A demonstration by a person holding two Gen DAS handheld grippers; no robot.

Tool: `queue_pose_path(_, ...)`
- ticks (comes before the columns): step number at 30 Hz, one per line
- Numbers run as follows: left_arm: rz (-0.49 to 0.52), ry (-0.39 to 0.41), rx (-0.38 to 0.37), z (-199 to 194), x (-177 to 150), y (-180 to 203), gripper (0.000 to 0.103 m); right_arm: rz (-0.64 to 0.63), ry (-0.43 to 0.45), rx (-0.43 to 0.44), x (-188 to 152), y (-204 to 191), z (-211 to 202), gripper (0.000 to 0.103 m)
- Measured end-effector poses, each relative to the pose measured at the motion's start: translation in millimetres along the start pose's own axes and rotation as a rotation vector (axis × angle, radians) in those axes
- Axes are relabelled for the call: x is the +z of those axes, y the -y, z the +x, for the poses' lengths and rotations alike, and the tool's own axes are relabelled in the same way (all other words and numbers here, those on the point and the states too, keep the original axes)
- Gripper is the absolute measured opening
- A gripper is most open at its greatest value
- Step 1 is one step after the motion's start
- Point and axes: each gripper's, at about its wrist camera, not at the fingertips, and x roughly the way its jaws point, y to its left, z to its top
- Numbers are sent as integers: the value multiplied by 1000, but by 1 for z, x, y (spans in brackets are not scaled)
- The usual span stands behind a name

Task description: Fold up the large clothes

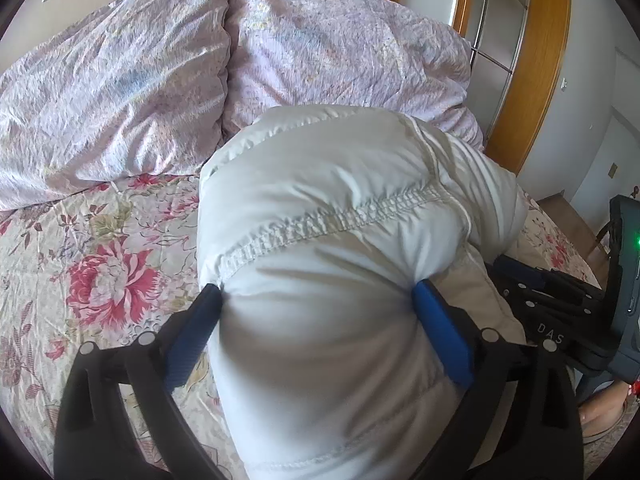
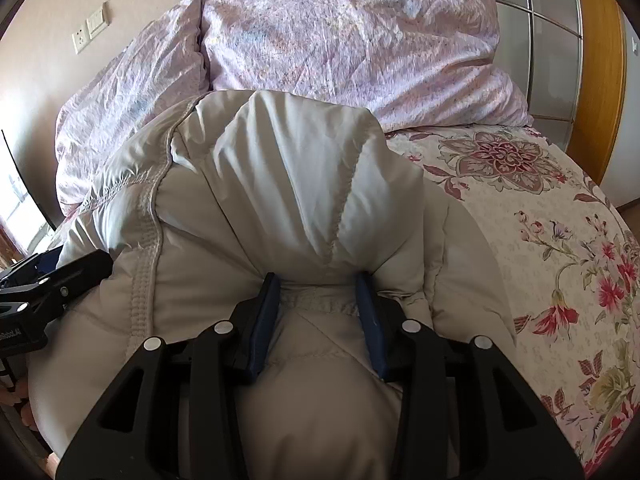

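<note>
A puffy pale grey-white padded jacket [image 1: 340,240] lies bunched on the floral bedspread [image 1: 100,272]. My left gripper [image 1: 318,292] has its blue-padded fingers [image 1: 440,328] pressed into a thick fold of the jacket on both sides. My right gripper [image 2: 320,284] is shut on another bunched part of the jacket [image 2: 280,184], near a stitched seam. The right gripper shows at the right edge of the left wrist view [image 1: 560,300]. The left gripper shows at the left edge of the right wrist view [image 2: 52,280].
Two lilac pillows [image 1: 120,80] [image 2: 352,44] lie at the head of the bed against the wall. A wooden-framed wardrobe with glass panels [image 1: 508,40] stands at the right. Wall sockets [image 2: 90,30] are on the wall at left. The bedspread [image 2: 560,240] extends to the right.
</note>
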Motion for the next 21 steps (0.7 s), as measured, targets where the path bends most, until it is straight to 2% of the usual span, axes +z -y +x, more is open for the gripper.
queue_pose_path(21,-31,10,-26,16,-6,-10,101,-63,-23,-62,3,-12,9,41)
